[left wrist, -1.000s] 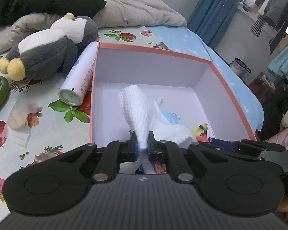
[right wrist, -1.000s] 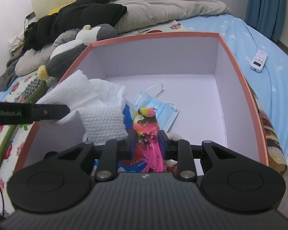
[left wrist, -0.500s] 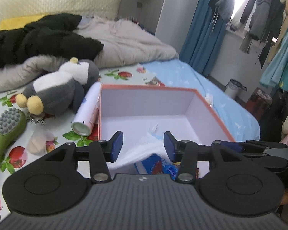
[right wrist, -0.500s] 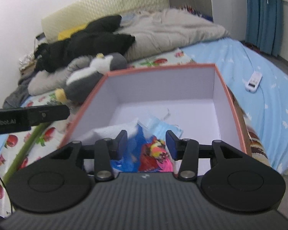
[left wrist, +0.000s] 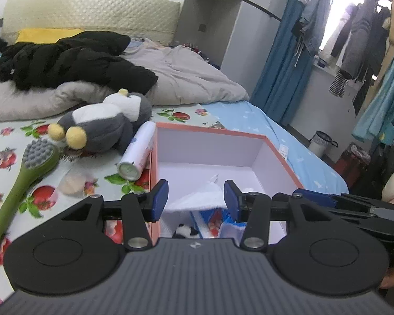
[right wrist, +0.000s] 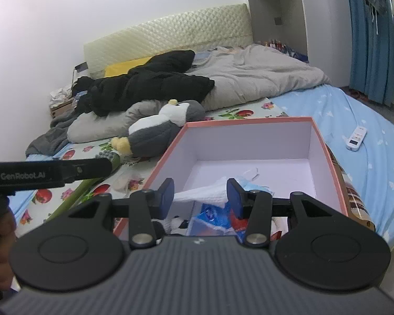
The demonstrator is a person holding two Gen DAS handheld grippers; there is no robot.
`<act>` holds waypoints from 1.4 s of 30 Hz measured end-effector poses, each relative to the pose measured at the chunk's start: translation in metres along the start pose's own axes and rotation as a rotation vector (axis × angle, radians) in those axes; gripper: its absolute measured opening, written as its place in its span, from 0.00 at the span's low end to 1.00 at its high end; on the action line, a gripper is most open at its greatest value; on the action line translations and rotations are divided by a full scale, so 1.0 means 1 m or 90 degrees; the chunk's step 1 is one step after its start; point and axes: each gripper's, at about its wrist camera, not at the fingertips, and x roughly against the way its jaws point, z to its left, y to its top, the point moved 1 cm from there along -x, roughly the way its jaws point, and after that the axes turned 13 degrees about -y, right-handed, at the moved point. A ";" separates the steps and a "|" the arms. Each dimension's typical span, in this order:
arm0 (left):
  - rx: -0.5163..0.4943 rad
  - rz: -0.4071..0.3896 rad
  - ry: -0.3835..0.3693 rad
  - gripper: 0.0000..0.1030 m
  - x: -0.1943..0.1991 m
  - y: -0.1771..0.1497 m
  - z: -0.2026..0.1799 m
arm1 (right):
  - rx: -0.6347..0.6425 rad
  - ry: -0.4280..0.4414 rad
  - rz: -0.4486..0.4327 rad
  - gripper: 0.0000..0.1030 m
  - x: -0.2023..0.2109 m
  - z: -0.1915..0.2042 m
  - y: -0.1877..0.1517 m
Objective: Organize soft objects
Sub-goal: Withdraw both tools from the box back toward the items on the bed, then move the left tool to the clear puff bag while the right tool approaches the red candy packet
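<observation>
A: Status of both tools?

B: I am holding my left tool [left wrist: 195, 199] about half open with nothing between its blue pads; my right tool [right wrist: 201, 197] is standing the same way, also empty. Both are hanging over the near end of the box [left wrist: 210, 131], which is sitting on the bed's fruit-print sheet [left wrist: 15, 155] toward its right edge.

A: Where are the soft things?

B: The white cloth [right wrist: 205, 194], the blue face mask [right wrist: 252, 185] and some small colourful items are lying inside the box at its near end. The penguin plush [left wrist: 102, 123] is lying on the sheet just left of the box's far left corner, not yet boxed.

A: Step in hand?

B: I am judging the drop-off as finished and the next pick as open. The plush is looking like the next candidate. The white canister [left wrist: 138, 155] is leaning along the box's left wall beside it, and the green brush [left wrist: 26, 176] is lying further left; neither is soft.

A: What does the next move call for?

B: Opening wider for the bulky plush, and reaching past the canister without knocking it.
</observation>
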 end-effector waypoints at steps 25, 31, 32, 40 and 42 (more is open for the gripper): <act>0.085 0.003 0.088 0.51 0.097 -0.081 0.050 | 0.053 0.066 0.027 0.46 0.038 0.068 -0.059; 0.105 -0.006 0.108 0.51 0.116 -0.093 0.056 | 0.091 0.108 0.042 0.46 0.048 0.097 -0.080; 0.110 -0.011 0.109 0.51 0.121 -0.095 0.056 | 0.101 0.113 0.050 0.46 0.048 0.103 -0.085; 0.149 -0.022 0.137 0.51 0.150 -0.120 0.066 | 0.121 0.129 0.085 0.46 0.049 0.122 -0.105; 0.162 -0.018 0.145 0.51 0.155 -0.128 0.071 | 0.123 0.121 0.096 0.46 0.045 0.125 -0.109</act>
